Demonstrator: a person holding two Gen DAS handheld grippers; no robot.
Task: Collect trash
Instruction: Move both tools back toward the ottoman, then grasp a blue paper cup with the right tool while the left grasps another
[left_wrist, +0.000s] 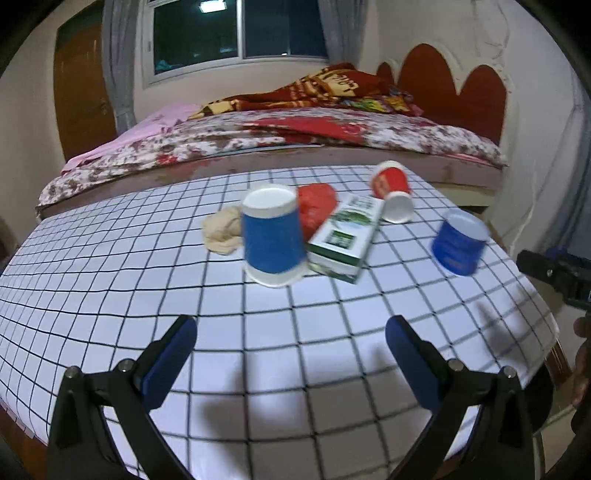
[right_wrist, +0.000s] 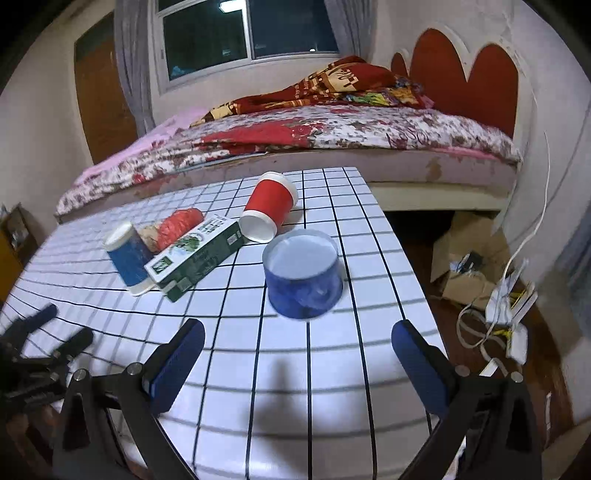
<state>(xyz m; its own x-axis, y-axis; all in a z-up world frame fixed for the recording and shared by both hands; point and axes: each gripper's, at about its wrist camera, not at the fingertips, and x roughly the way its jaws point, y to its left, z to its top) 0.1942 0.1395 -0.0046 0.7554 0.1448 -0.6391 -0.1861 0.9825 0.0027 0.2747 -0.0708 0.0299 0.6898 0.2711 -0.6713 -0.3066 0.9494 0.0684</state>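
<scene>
Bedroom; white black-gridded tablecloth (right_wrist: 295, 369) before a floral-quilted bed (right_wrist: 332, 125). On it: inverted blue paper cup (left_wrist: 272, 236) touching a green-white carton (left_wrist: 343, 236), crumpled red wrapper (left_wrist: 317, 206), beige wad (left_wrist: 221, 230), tipped red paper cup (right_wrist: 271, 210), and short blue tub (right_wrist: 303, 273), open, apparently empty. Left gripper (left_wrist: 291, 332) and right gripper (right_wrist: 299, 338) both gape wide, holding nothing.

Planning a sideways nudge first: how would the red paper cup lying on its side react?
The red cup lies on its side, so it would probably roll, curving because it tapers. It looks empty and thin-walled, so likely light and easily crushed. The right gripper is open, not touching it.
</scene>
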